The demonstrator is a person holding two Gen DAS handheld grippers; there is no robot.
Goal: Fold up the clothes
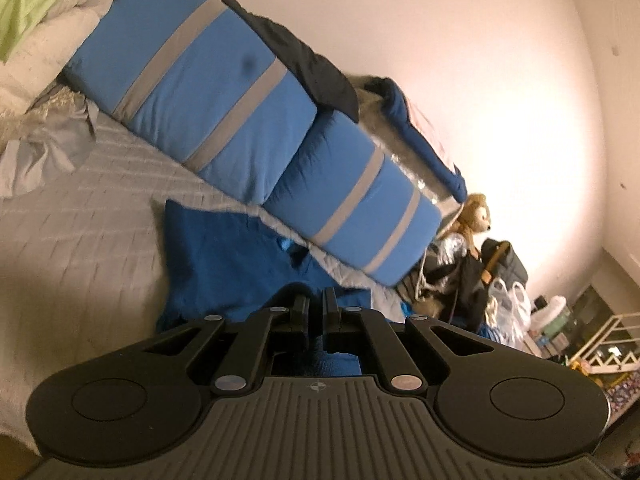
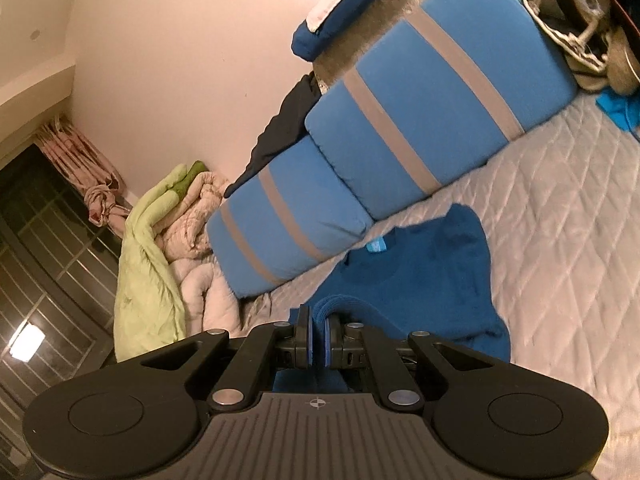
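Note:
A dark blue T-shirt [image 1: 224, 252] lies on the grey quilted bed [image 1: 80, 240], its collar toward the blue cushions. My left gripper [image 1: 317, 300] is shut on the shirt's fabric near its lower edge. In the right wrist view the same T-shirt [image 2: 420, 264] shows with its collar tag visible, and my right gripper [image 2: 317, 320] is shut on a folded bunch of its fabric. Both grippers hold the cloth just above the bed.
Two blue cushions with grey stripes [image 1: 208, 80] [image 2: 420, 92] lean along the wall behind the shirt, a dark garment [image 1: 304, 60] draped on top. A green and white duvet [image 2: 160, 248] is piled at one end. Bags and a stuffed toy [image 1: 476, 212] crowd the other end.

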